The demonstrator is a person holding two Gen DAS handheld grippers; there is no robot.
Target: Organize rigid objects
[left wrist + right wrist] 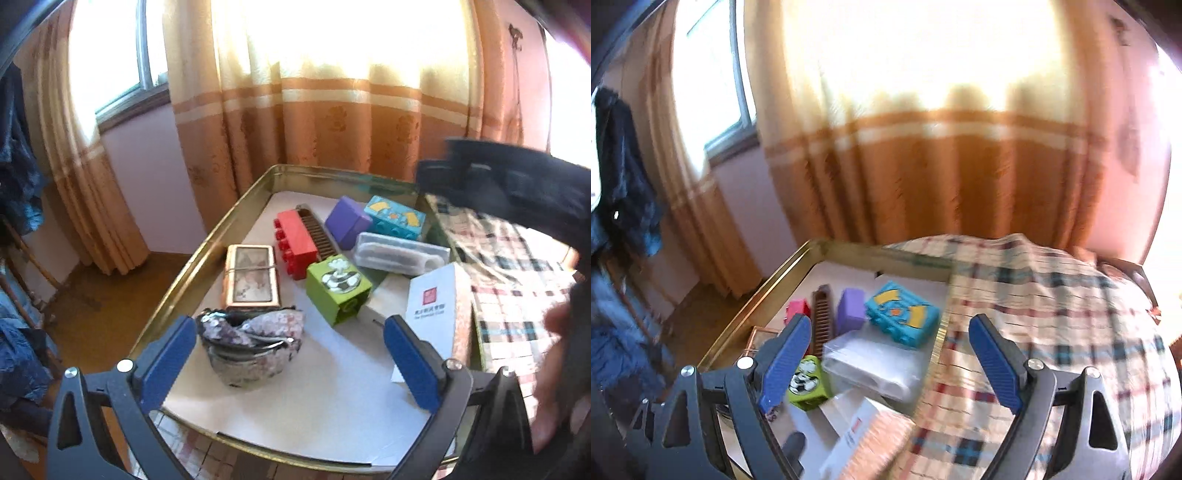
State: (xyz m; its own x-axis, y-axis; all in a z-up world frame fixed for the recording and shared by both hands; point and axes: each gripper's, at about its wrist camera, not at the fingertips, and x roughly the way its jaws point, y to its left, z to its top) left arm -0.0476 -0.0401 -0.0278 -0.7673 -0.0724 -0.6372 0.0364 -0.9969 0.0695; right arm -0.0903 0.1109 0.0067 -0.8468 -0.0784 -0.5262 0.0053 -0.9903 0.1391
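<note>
A gold metal tray [207, 236] with a white liner holds a red brick [295, 240], a brown comb [319, 236], a purple block [347, 221], a teal brick [395, 216], a green cube [338, 286], a clear case [400, 254], a framed picture box [251, 277], a white box [432, 306] and a floral pouch [251, 343]. My left gripper [290, 360] is open above the pouch, apart from it. My right gripper [892, 363] is open and empty over the tray's right edge [940, 332], above the clear case [871, 362].
The tray lies on a plaid bedcover [1052, 314]. Orange curtains [332, 122] hang behind. The right gripper's dark body [517, 184] and a hand [557, 362] cross the right side of the left wrist view. Wooden floor [110, 295] lies left of the tray.
</note>
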